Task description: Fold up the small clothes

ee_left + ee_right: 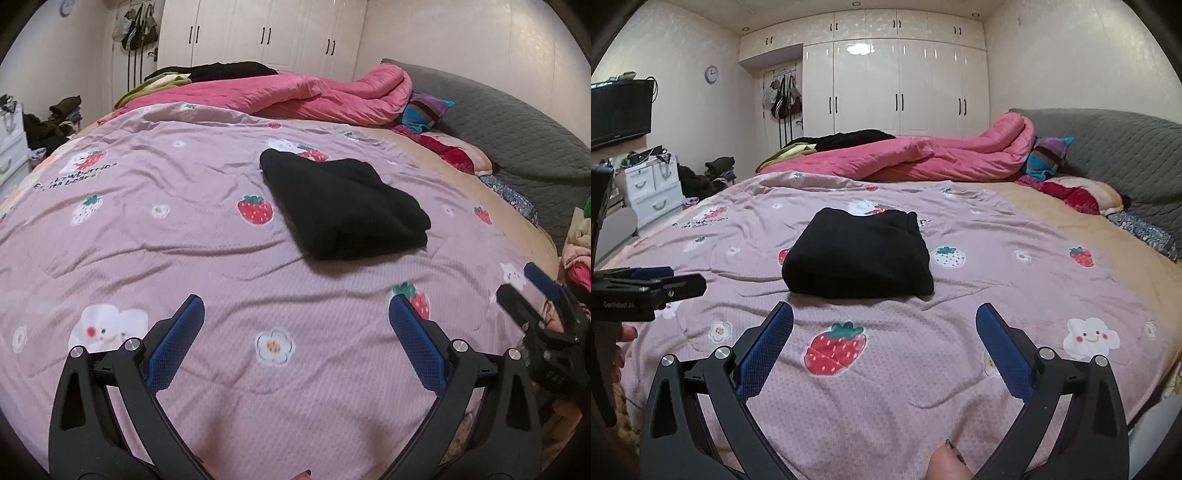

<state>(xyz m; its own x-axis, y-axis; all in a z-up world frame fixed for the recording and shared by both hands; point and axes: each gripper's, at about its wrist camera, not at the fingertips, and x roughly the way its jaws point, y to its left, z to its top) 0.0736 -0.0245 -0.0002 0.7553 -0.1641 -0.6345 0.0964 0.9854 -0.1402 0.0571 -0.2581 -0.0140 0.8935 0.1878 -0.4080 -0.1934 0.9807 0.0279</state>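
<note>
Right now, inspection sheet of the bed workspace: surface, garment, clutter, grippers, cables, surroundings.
Surface: pink strawberry-print quilt, wrinkled, over the bed.
Job's things: black garment, folded in a compact bundle, lying on the quilt, nothing touching it.
Clutter: rumpled pink duvet, striped pillow and dark clothes at the far end.
Grippers: left gripper open, empty, short of the garment; right gripper open, empty, short of the garment.
Cables: nothing seen.
Surroundings: white wardrobe, grey headboard, white drawer unit, wall clock.
</note>
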